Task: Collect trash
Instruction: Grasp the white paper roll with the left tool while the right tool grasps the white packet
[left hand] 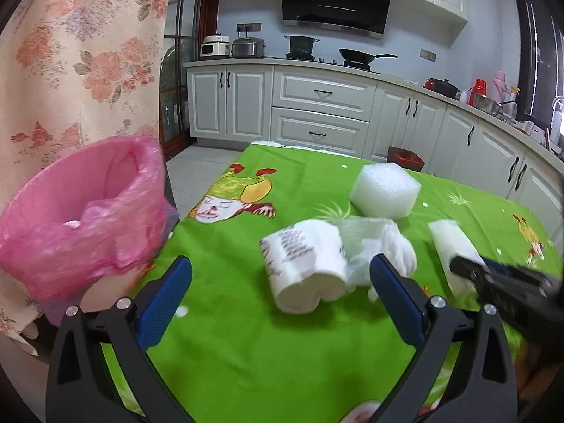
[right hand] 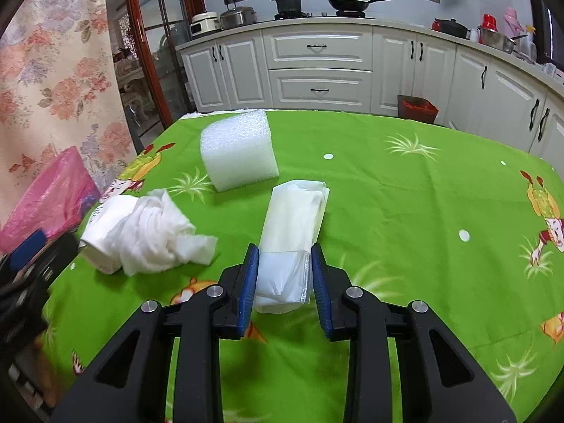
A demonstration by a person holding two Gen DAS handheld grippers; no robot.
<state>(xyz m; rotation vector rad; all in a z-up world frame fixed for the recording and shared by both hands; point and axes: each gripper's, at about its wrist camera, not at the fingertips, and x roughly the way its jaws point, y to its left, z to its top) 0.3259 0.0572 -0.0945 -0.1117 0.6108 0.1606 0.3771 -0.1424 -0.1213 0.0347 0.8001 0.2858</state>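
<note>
On the green tablecloth (left hand: 246, 345) lie a white printed roll (left hand: 303, 268) with crumpled white tissue (left hand: 394, 246) beside it, a white foam block (left hand: 384, 190) and a long white plastic-wrapped packet (right hand: 292, 222). My left gripper (left hand: 280, 278) is open, its blue pads on either side of the roll's near end, not touching it. My right gripper (right hand: 283, 268) has its pads against both sides of the packet's near end, which lies on the cloth. The roll (right hand: 105, 225), tissue (right hand: 155, 232) and foam block (right hand: 238, 149) also show in the right wrist view.
A bin lined with a pink bag (left hand: 81, 211) stands off the table's left edge, also in the right wrist view (right hand: 49, 201). A floral curtain (left hand: 81, 53) hangs behind it. White kitchen cabinets (left hand: 317, 105) and a small red bin (left hand: 405, 158) stand beyond the table.
</note>
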